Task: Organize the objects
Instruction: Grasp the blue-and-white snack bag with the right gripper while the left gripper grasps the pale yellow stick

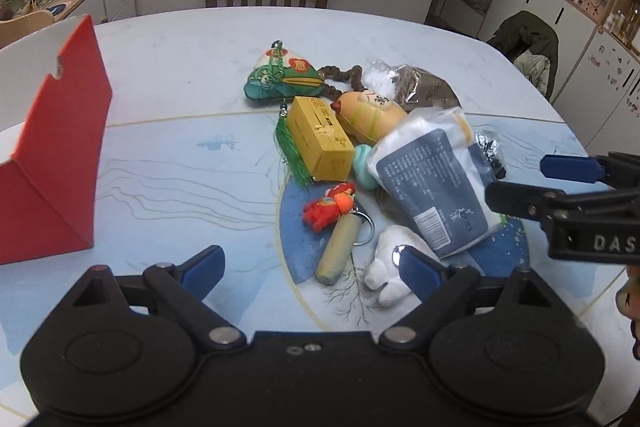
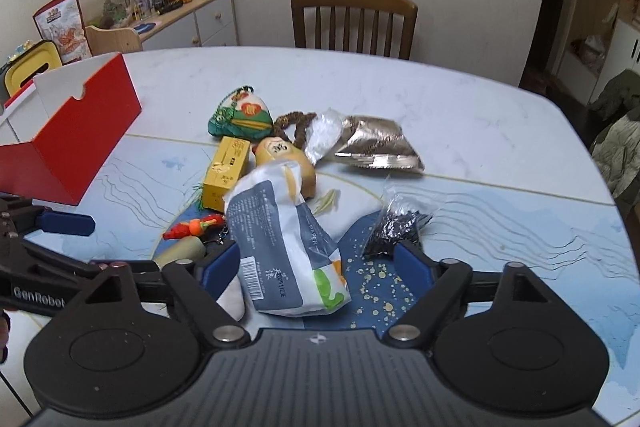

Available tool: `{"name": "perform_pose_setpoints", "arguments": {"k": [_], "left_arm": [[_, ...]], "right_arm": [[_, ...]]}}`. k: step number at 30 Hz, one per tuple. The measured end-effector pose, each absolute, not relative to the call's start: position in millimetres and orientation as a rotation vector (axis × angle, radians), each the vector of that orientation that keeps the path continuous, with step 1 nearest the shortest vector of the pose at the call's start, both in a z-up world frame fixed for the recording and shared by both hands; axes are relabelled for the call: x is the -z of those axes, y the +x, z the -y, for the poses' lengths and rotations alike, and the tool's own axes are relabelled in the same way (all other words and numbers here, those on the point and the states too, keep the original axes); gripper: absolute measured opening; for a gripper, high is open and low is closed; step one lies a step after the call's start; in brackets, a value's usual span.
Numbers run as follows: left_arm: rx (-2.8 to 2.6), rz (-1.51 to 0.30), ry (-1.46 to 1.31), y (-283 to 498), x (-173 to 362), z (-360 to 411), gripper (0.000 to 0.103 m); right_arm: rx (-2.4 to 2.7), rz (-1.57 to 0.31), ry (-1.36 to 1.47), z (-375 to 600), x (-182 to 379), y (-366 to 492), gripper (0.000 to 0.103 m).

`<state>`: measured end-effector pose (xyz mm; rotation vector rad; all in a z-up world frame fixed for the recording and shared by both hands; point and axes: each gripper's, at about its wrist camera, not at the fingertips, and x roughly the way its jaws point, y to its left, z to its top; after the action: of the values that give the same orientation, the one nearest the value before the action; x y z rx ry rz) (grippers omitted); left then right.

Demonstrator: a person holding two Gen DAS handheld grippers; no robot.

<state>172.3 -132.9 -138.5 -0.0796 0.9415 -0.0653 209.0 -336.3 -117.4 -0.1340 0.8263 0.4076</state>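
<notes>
A pile of small objects lies mid-table: a yellow box (image 1: 320,137), a green embroidered pouch (image 1: 282,77), a tan plush (image 1: 370,115), a white-and-grey tissue pack (image 1: 434,187), a red toy keychain (image 1: 330,209) with a beige cylinder (image 1: 338,247), and a white plush (image 1: 390,267). My left gripper (image 1: 312,267) is open just before the keychain and white plush. My right gripper (image 2: 316,267) is open with its jaws on either side of the tissue pack (image 2: 280,243). An open red box (image 1: 52,155) stands at the left; it also shows in the right wrist view (image 2: 76,143).
A brown foil bag (image 2: 376,143), a clear bag of dark bits (image 2: 396,227) and a bead string (image 2: 296,123) lie to the right. A wooden chair (image 2: 354,23) stands behind the table. A cabinet (image 2: 188,19) with clutter is at the back left.
</notes>
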Motion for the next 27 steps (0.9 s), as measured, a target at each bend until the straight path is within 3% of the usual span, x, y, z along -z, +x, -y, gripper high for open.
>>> {"name": "perform_pose_setpoints", "arguments": {"k": [3, 7, 12, 16, 19, 23, 27], "left_arm": [[0.063, -0.953, -0.075, 178, 145, 136, 0.092], [0.049, -0.982, -0.077, 187, 153, 135, 0.081], [0.075, -0.989, -0.052, 191, 158, 138, 0.075], [0.096, -1.005, -0.042, 195, 163, 142, 0.059], [0.102, -1.005, -0.043, 197, 163, 143, 0.056], [0.129, -1.008, -0.047, 198, 163, 145, 0.041], [0.144, -1.009, -0.054, 199, 163, 147, 0.034]], "right_arm": [[-0.432, -0.849, -0.123, 335, 123, 217, 0.074], [-0.444, -0.856, -0.136, 330, 129, 222, 0.068], [-0.457, -0.857, -0.142, 326, 132, 228, 0.065], [-0.457, -0.863, -0.140, 323, 136, 232, 0.056], [-0.461, -0.866, -0.137, 322, 137, 233, 0.049], [-0.477, -0.872, -0.142, 319, 140, 233, 0.039], [-0.481, -0.864, -0.152, 318, 140, 231, 0.034]]}}
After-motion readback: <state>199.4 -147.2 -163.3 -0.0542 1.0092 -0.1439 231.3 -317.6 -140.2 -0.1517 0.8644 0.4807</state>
